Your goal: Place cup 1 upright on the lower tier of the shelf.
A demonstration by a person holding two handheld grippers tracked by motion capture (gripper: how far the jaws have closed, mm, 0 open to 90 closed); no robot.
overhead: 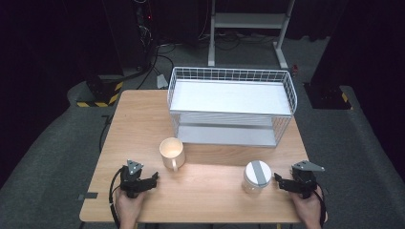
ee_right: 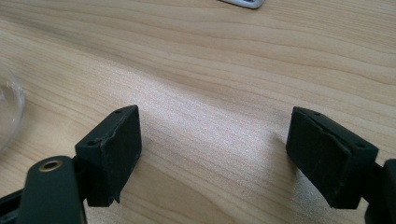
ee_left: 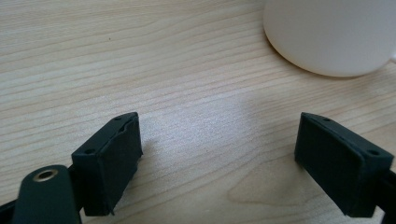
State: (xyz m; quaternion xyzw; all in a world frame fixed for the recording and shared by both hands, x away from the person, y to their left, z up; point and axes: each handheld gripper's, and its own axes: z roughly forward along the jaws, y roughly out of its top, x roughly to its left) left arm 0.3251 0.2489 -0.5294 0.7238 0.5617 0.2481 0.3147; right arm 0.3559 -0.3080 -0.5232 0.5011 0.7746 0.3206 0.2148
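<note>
A pale wood-grain table (overhead: pixel 143 119) with a smooth, faintly sheened top is seen across the middle of the high view. At the upper centre, a rack (overhead: pixel 231 105) of thin white-coated metal wire is seen, its two shelves matt and flat. A mug (overhead: pixel 172 152), smooth and cream-coloured like glazed ceramic, is shown left of centre. To the lower right, a clear glossy jar (overhead: pixel 256 179) is capped by a matt white lid crossed by a grey strip. The left gripper (ee_left: pixel 219 161) and right gripper (ee_right: pixel 215 156) are shown in matt black plastic, with dull rubbery pads (ee_left: pixel 114 163). Grey, rough carpet (overhead: pixel 43 157) is seen around the table.
</note>
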